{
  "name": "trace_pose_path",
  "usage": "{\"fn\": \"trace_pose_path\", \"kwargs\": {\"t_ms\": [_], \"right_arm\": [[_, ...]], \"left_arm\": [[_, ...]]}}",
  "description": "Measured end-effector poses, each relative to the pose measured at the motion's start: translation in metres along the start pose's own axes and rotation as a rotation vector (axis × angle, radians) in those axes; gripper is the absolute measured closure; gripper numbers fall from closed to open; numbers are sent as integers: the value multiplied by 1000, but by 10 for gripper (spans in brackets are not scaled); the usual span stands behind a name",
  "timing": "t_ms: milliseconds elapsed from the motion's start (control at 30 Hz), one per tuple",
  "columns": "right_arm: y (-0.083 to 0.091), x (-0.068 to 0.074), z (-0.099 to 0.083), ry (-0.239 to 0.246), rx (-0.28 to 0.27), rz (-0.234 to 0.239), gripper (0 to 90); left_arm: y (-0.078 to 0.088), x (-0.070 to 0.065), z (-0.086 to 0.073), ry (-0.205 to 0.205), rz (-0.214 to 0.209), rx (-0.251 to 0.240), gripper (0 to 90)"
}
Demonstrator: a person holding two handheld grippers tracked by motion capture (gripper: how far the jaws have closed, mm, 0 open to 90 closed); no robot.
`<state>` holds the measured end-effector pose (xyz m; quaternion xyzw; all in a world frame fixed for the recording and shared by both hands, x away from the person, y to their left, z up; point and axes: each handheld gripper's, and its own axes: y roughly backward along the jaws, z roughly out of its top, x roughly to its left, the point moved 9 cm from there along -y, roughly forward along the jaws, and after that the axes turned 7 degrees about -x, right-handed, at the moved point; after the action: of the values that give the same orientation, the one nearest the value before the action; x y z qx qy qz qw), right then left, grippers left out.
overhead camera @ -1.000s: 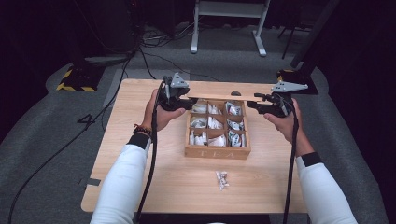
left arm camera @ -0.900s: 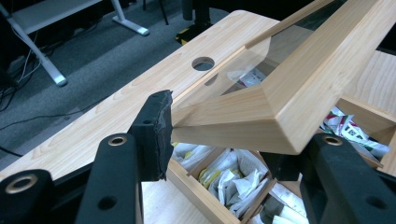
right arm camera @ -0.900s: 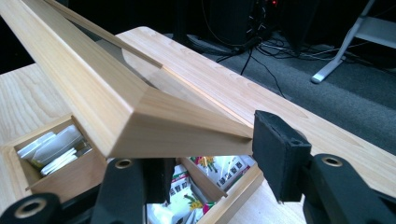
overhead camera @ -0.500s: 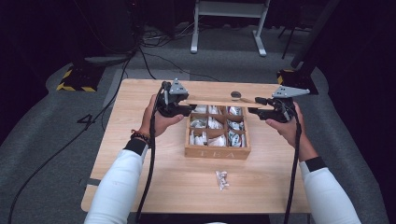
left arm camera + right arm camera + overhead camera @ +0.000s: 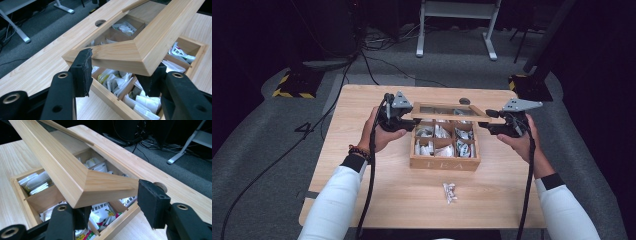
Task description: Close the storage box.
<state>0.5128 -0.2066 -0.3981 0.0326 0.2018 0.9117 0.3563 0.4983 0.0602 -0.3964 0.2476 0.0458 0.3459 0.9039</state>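
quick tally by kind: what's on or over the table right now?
Wooden tea box: 1
Box lid, raised over the box: 1
Loose sachet cluster on the table: 1
Small dark round object behind the box: 1
Handheld claws: 2, left, right
Total: 6

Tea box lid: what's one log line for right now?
lid: raised over tea box | left tongs: clamped on lid corner | right tongs: just opening, lid corner between
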Motion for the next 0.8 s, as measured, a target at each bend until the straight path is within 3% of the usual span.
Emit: {"fn": "trace_pose_path", "kwargs": {"t_ms": [800], "right_arm": [[11,23,-27,19,21,85,401]], "left_arm": [[2,-17,-34,10,-33,7,463]]}}
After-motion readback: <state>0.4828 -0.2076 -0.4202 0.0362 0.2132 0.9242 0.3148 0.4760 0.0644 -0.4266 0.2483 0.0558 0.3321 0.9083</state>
